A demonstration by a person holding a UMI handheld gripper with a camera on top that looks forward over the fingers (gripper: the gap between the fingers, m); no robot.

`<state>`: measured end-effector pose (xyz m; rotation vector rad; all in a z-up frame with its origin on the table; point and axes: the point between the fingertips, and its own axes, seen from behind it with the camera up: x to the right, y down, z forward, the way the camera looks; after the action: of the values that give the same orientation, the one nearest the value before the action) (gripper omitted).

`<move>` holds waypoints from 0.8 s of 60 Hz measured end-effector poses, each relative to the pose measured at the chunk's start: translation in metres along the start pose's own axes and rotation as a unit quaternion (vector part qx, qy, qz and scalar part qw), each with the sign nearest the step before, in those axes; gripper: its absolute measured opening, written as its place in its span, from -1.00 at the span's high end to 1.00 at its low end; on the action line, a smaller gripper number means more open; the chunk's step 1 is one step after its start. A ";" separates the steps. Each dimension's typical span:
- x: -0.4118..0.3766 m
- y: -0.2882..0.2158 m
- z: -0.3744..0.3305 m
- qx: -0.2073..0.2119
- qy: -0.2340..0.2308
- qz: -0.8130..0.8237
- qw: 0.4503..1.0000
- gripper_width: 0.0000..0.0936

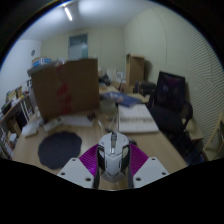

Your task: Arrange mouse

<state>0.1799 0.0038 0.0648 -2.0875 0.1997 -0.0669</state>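
1. Tabletop [85, 135]: wooden surface carrying the objects, cluttered toward its far edge.
2. Cardboard box [65, 88]: stands upright at the tabletop's far left.
3. Round dark mouse pad [59, 148]: lies flat ahead and left of the fingers.
4. Hand-held gripper [113, 168]: its purple pads [90, 158] pinch the mouse from both sides.
5. Mouse [113, 153]: white, held between the fingers, cable running forward.

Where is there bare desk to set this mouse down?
The gripper holds the mouse. Bare desk lies just ahead, between the dark round mat and the papers. Crowded farther back, around the cardboard box.
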 end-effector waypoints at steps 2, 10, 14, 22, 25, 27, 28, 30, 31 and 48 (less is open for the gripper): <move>-0.012 -0.027 -0.002 0.019 -0.004 0.003 1.000 0.18; -0.091 -0.097 -0.005 0.077 -0.046 -0.020 0.996 0.18; -0.141 -0.098 0.009 0.078 -0.076 -0.044 0.993 0.18; -0.214 -0.031 0.051 0.014 -0.118 -0.086 0.989 0.18; -0.226 0.002 0.063 -0.023 -0.122 -0.100 0.987 0.18; -0.229 0.016 0.068 -0.036 -0.124 -0.106 0.986 0.18; -0.231 0.021 0.070 -0.040 -0.125 -0.108 0.985 0.18; -0.232 0.029 0.072 -0.046 -0.125 -0.111 0.985 0.18; -0.232 0.035 0.076 -0.049 -0.123 -0.112 0.985 0.18; -0.235 0.052 0.080 -0.076 -0.135 -0.087 0.984 -0.27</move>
<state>-0.0467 0.0867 -0.0123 -2.2357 -0.1464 0.1302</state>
